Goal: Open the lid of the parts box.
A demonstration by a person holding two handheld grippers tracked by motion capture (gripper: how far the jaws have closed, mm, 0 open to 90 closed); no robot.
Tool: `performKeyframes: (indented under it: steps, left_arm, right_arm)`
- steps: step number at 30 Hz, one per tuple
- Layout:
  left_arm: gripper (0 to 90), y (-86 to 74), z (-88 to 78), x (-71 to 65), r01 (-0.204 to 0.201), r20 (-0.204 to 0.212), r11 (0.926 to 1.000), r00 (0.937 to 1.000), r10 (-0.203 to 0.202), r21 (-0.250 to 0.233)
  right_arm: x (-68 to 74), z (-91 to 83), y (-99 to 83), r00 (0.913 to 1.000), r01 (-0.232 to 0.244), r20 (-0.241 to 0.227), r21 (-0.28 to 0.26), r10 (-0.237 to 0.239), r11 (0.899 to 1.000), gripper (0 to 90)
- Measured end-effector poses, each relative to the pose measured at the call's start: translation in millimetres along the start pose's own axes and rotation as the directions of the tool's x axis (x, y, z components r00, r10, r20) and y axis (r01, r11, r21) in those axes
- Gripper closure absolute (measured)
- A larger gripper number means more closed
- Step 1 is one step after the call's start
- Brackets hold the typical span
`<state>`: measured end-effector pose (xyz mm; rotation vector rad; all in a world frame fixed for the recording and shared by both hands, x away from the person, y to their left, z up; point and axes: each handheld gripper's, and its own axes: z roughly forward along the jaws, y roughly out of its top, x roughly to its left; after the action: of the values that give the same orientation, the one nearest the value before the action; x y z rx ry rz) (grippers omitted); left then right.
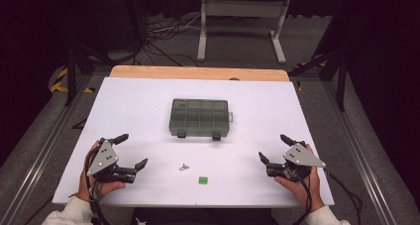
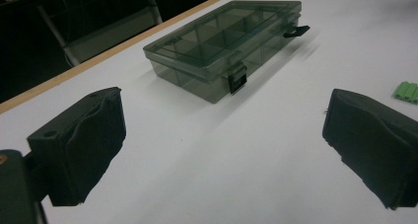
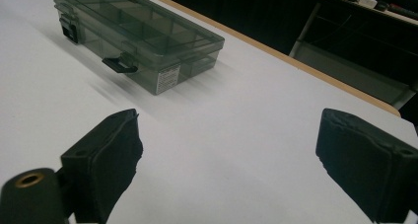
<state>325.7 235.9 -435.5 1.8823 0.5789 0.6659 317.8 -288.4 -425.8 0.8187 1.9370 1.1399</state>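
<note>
Near edge: a person's pale sleeves and hands come in at the bottom of the high view, one pair of tongs in each hand.
Left tongs [image 1: 133, 149]: held low over the near left of the bench, jaws spread wide with nothing between them; a grey three-cornered plate sits on top.
Right tongs [image 1: 274, 147]: held low over the near right of the bench, jaws likewise spread wide and empty, a cable trailing back past the wrist.
Small parts: a green block [image 1: 202, 180] lies near the front edge, midway between the two tongs; a small metal piece [image 1: 184, 167] lies just beyond it to the left, apart from it.
Bench [image 1: 138, 111]: a plain white sheet covers the top, matt and evenly lit; a strip of bare light wood shows along the far edge.
Organizer box [image 1: 199, 117]: smoky clear plastic with divided compartments, lid down, lying flat at the middle of the bench, well apart from both tongs; two dark latches face the near side, and a white label shows on one end in the right gripper view.
Floor: grey carpet to either side, with metal rails running along the bench and yellow-black tape at the far left.
Far room: dark, with a tangle of cables [image 1: 163, 29] on the floor and a white stand frame [image 1: 241, 17] behind the bench.
</note>
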Motion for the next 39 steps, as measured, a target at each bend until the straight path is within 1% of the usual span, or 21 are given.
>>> performKeyframes:
  steps: [4, 5, 7, 11, 13, 14, 16, 18, 21, 23, 26, 27, 28, 29, 31, 32, 33, 35, 36, 38, 39]
  left_arm:
    - [4.5, -0.6, 1.3, -0.3, 0.011, 0.001, 0.9999, 0.9999, -0.011, 0.006]
    - [4.5, -0.8, 2.3, -0.8, 0.008, -0.001, 0.9999, 1.0, -0.008, 0.015]
    - [4.6, -1.3, 3.6, -1.4, 0.009, 0.008, 0.9997, 0.9999, -0.01, 0.025]
    - [5.6, -1.3, 7.4, -1.5, 0.007, 0.022, 0.9991, 0.9997, -0.008, 0.043]
    - [6.0, -0.4, 11.3, -1.8, -0.002, 0.022, 0.9984, 0.9998, 0.001, 0.056]
    - [6.5, 0.2, 13.4, -1.6, -0.01, 0.029, 0.998, 0.9995, 0.009, 0.063]
    - [7.6, 1.3, 17.5, -1.2, -0.018, 0.04, 0.9968, 0.9991, 0.015, 0.077]
    - [8.5, 2.2, 22.9, -1.0, -0.018, 0.046, 0.9959, 0.9989, 0.014, 0.088]
    - [9.2, 4.0, 29.7, -0.1, -0.034, 0.049, 0.994, 0.9984, 0.029, 0.104]
    - [9.7, 5.0, 34.6, 0.9, -0.031, 0.058, 0.9928, 0.998, 0.024, 0.116]
    - [10.4, 6.7, 39.7, 2.4, -0.038, 0.058, 0.9907, 0.9978, 0.03, 0.131]
    - [10.6, 7.7, 42.2, 3.0, -0.027, 0.065, 0.9909, 0.9977, 0.019, 0.132]
    - [11.7, 10.1, 45.9, 4.6, -0.029, 0.063, 0.9898, 0.9978, 0.02, 0.14]
    - [11.7, 10.1, 45.9, 4.6, -0.029, 0.063, 0.9898, 0.9978, 0.02, 0.14]
    - [12.1, 13.3, 51.5, 6.5, -0.023, 0.071, 0.9894, 0.9974, 0.013, 0.143]
    - [12.6, 14.8, 54.8, 7.3, -0.022, 0.07, 0.9886, 0.9975, 0.012, 0.149]
    - [14.3, 16.4, 58.2, 8.2, -0.026, 0.07, 0.9869, 0.9974, 0.015, 0.159]
    - [14.8, 19.2, 64.3, 10.2, -0.026, 0.073, 0.9862, 0.9972, 0.014, 0.164]
    - [16.1, 21.4, 69.8, 12.1, -0.019, 0.075, 0.9839, 0.9972, 0.005, 0.178]
    - [18.3, 24.3, 77.8, 14.5, -0.016, 0.089, 0.9822, 0.996, -0.001, 0.187]
    - [22.6, 25.6, 82.4, 15.5, -0.016, 0.089, 0.9793, 0.996, -0.002, 0.202]
  right_arm:
    - [-1.0, 0.9, 0.7, 1.0, -0.002, -0.002, -0.005, 0.002, 1.0, 10.5]
    - [-1.0, 1.2, 1.1, 1.0, -0.004, -0.003, -0.001, 0.004, 1.0, 10.5]
    - [-0.9, 2.5, 1.9, 0.9999, -0.009, -0.007, -0.006, 0.009, 1.0, 10.5]
    - [-0.4, 5.4, 2.5, 0.9999, -0.007, -0.009, 0.001, 0.007, 1.0, 10.5]
    - [-0.6, 9.4, 2.7, 0.9999, -0.009, -0.01, 0.008, 0.009, 1.0, 10.5]
    - [-0.5, 11.6, 2.6, 0.9997, -0.013, -0.019, 0.012, 0.014, 1.0, 10.5]
    - [0.1, 15.2, 2.5, 0.9998, -0.003, -0.017, 0.027, 0.003, 1.0, 10.6]
    - [0.2, 17.4, 2.6, 0.9995, -0.009, -0.029, 0.031, 0.01, 0.999, 10.6]
    - [1.0, 21.3, 2.7, 0.9994, -0.007, -0.034, 0.045, 0.009, 0.999, 10.7]
    - [0.9, 25.1, 4.3, 0.9991, -0.006, -0.042, 0.056, 0.008, 0.998, 11.3]
    - [0.2, 29.4, 6.4, 0.9986, -0.015, -0.051, 0.057, 0.018, 0.998, 11.7]
    - [-0.1, 32.3, 7.6, 0.9983, -0.015, -0.055, 0.06, 0.019, 0.998, 12.1]
    - [-0.1, 38.3, 10.2, 0.9979, -0.013, -0.062, 0.066, 0.017, 0.998, 12.6]
    - [-0.1, 38.3, 10.2, 0.9979, -0.013, -0.062, 0.066, 0.017, 0.998, 12.6]
    - [0.1, 45.3, 13.0, 0.9968, -0.01, -0.078, 0.078, 0.016, 0.997, 13.2]
    - [0.3, 48.3, 14.2, 0.9965, -0.008, -0.082, 0.082, 0.015, 0.997, 13.5]
    - [0.6, 54.0, 17.3, 0.9946, -0.009, -0.102, 0.094, 0.019, 0.996, 14.4]
    - [0.8, 56.3, 18.7, 0.9943, -0.007, -0.105, 0.095, 0.017, 0.995, 14.8]
    - [1.0, 59.4, 20.9, 0.9937, -0.01, -0.11, 0.098, 0.021, 0.995, 15.6]
    - [1.0, 68.2, 26.6, 0.9906, -0.012, -0.135, 0.105, 0.026, 0.994, 17.5]
    - [2.2, 77.3, 31.7, 0.9873, -0.015, -0.156, 0.114, 0.033, 0.993, 19.9]
